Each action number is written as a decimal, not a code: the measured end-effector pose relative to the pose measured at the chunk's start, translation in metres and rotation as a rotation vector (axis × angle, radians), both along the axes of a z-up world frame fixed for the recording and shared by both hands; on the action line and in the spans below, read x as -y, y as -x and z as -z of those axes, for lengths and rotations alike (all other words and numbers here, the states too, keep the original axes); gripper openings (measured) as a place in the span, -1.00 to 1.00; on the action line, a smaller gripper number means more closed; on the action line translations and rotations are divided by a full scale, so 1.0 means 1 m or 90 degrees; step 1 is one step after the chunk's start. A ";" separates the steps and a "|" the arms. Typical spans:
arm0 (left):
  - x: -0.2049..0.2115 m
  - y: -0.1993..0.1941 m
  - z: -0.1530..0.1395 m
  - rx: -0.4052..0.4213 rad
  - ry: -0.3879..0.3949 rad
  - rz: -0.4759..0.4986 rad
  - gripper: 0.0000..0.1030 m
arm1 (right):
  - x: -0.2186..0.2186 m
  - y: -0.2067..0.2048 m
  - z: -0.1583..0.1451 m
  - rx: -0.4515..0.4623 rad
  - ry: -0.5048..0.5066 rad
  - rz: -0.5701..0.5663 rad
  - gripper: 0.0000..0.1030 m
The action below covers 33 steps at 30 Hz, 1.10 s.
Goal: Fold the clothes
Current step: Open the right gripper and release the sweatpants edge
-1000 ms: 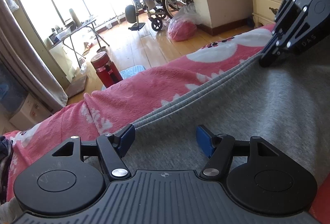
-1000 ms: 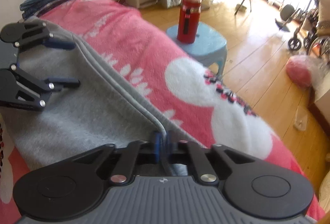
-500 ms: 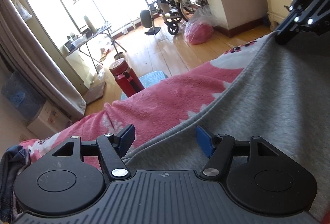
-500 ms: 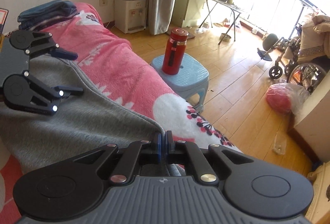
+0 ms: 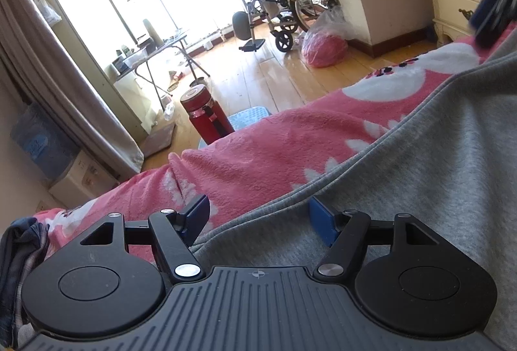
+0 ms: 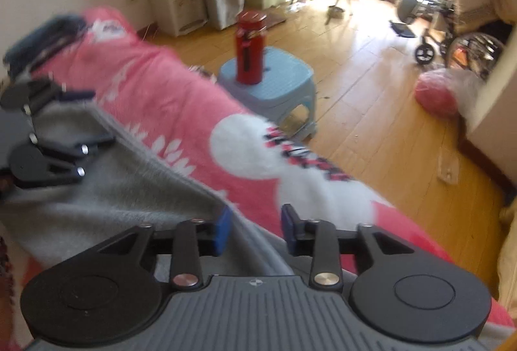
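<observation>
A grey garment lies spread on a bed over a pink blanket, its hemmed edge running along the side nearer the wooden floor. The left claw hangs low over the near-left stretch of that edge with its jaws spread and the hem passing between them; neither blue pad presses on the cloth. The right claw sits over the same edge further along. Its jaws have just been opening, and now they stand apart with the grey hem lying loose between them, pinching nothing.

This looks like the end of one fold: the edge has been laid down and let go, so the garment rests flat with both claws free. The next move, as I judge it, calls for lifting both claws clear without dragging the cloth, then choosing a fresh pair of grip points, likely at one end of the garment, to bring it over itself again.
</observation>
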<state>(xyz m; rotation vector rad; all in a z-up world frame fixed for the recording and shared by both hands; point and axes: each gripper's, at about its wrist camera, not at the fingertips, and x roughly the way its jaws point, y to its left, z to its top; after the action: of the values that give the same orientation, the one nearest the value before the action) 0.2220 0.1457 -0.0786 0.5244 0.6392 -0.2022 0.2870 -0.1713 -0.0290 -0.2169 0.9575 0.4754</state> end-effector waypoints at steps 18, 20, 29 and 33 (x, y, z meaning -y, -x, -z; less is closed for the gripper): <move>0.088 0.008 -0.043 -0.062 0.036 0.119 0.33 | 0.133 0.210 -0.025 -0.006 -0.157 0.415 -0.07; 0.103 0.010 -0.035 -0.083 0.045 0.125 0.33 | 0.113 0.211 -0.016 -0.003 -0.130 0.384 -0.07; 0.141 0.021 -0.019 -0.117 -0.023 0.202 0.33 | 0.070 0.226 -0.003 0.042 -0.013 0.265 -0.05; 0.144 0.023 -0.009 -0.120 -0.013 0.188 0.33 | 0.066 0.230 0.000 0.048 0.008 0.242 -0.04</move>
<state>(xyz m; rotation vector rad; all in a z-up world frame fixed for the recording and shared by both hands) 0.1995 0.0018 -0.0701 0.6235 0.7459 -0.5292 0.0568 -0.2377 -0.0287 -0.0599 0.9015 0.1113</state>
